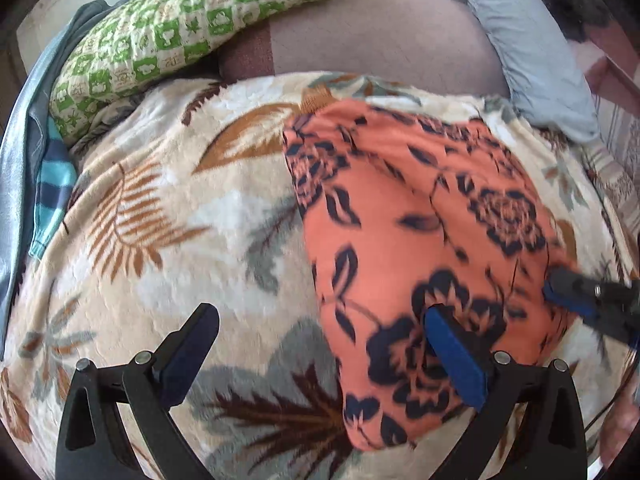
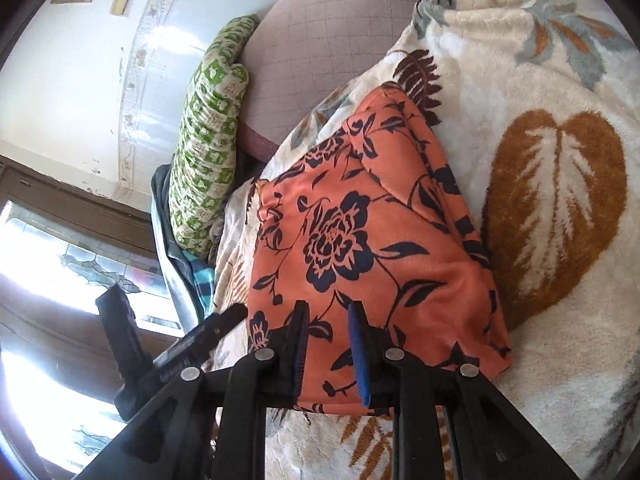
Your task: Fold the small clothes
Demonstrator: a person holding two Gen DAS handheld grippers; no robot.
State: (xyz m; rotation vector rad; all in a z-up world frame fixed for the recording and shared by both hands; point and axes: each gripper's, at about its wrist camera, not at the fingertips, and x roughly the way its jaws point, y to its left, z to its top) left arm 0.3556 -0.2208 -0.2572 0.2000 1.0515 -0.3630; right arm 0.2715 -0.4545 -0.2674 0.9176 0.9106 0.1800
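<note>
- The orange flowered garment (image 1: 420, 240) lies folded on the leaf-print blanket (image 1: 168, 240), right of the blanket's middle, with the green checked pillow (image 1: 180, 36) at the far left.
- My left gripper (image 1: 320, 344) is spread wide and empty, one finger over bare blanket, the other over the garment's near end.
- My right gripper (image 2: 328, 344) is narrow, its pads over the garment's near edge; I can't tell if cloth is pinched between them.
- I judge one fold done, another to come.
- Next move calls for a firm pinch on that near edge, then carrying it across flat.
</note>
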